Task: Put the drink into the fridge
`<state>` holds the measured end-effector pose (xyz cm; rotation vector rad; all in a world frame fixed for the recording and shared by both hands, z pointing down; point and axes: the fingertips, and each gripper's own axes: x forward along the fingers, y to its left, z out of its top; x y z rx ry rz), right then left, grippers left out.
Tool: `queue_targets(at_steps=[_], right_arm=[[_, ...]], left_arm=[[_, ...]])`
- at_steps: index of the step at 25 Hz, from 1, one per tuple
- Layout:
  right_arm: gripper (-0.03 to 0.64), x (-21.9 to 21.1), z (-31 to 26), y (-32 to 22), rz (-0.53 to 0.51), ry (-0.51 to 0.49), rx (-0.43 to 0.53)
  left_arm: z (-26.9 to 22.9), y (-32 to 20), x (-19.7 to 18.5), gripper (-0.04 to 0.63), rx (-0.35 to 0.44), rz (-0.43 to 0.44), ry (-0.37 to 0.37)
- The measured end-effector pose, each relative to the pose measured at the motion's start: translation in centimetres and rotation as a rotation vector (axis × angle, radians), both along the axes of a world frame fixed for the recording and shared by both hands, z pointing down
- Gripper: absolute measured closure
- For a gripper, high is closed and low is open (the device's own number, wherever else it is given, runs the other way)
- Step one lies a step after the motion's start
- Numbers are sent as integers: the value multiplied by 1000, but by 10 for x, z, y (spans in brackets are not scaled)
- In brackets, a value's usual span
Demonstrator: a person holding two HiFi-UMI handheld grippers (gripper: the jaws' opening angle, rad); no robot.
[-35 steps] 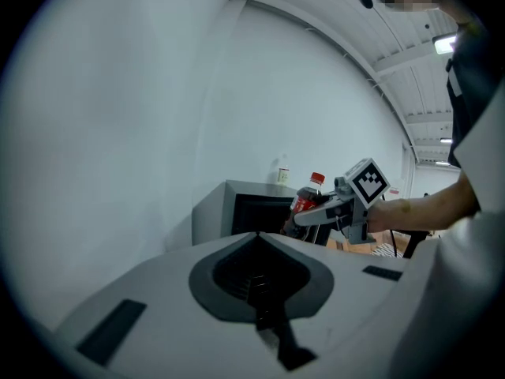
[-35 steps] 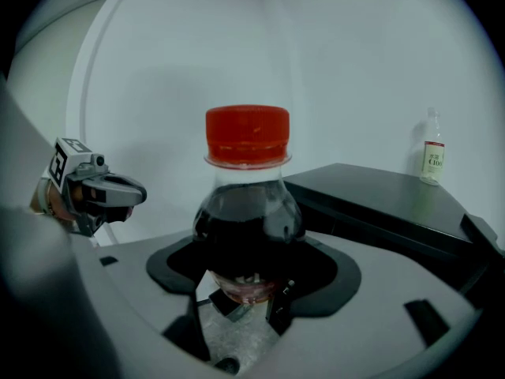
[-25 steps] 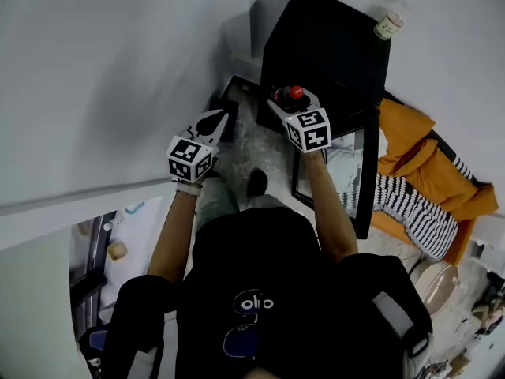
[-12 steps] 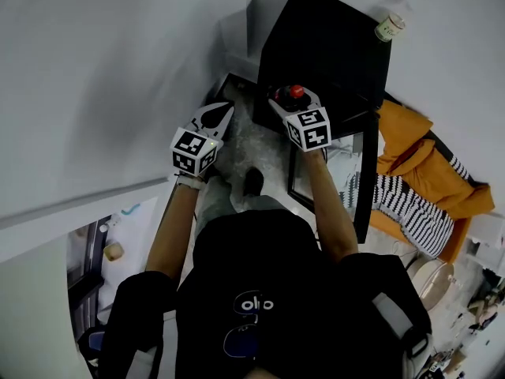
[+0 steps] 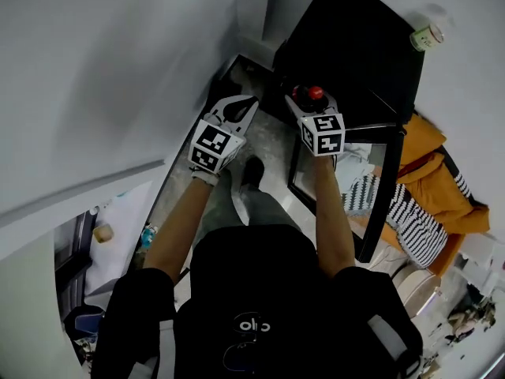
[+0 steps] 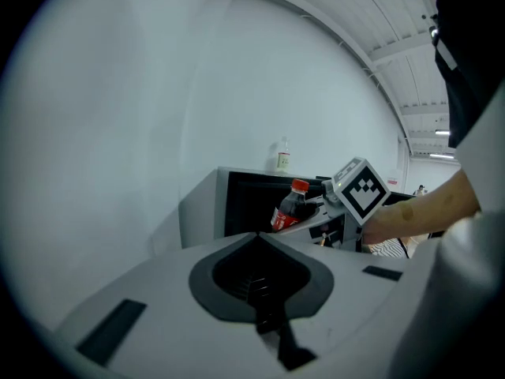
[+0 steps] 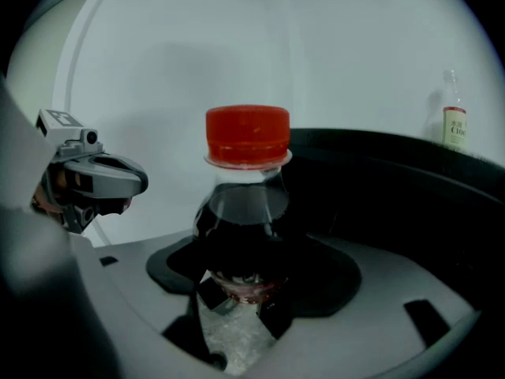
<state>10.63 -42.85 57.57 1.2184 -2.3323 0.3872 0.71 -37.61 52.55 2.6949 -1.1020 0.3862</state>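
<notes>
Red cap [image 7: 247,135], dark brown drink [image 7: 241,219] between the right gripper [image 7: 241,305] jaws. Black fridge [image 5: 355,46] beyond it. Black-and-white squares on the gripper's cube [image 5: 323,134].

The drink [image 5: 314,94] sits in the right gripper [image 5: 303,101], just before the fridge [image 5: 355,46] at twelve o'clock. The left gripper [image 5: 241,106] lies at its nine o'clock; a small bottle [image 5: 427,36] stands on the fridge.

Clutter along white wall [image 5: 95,77].
Small labelled bottle [image 5: 427,36] stood upright; orange garment [image 5: 430,144] lay touching striped black-and-white cloth [image 5: 410,219] at right.
</notes>
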Motion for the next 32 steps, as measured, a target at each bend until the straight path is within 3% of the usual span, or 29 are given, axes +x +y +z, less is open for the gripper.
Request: queue_targets(at_steps=[6, 13, 23, 32], right_arm=[[302, -3, 65, -13, 34, 9, -9], [302, 0, 130, 1, 34, 22, -85], [302, 11, 163, 12, 49, 31, -120], [302, 54, 190, -30, 148, 49, -119]], left_arm=[[53, -20, 6, 589, -22, -2, 12], [109, -18, 8, 589, -93, -22, 18], [121, -20, 19, 589, -103, -16, 40], [130, -31, 42, 589, -111, 16, 31]])
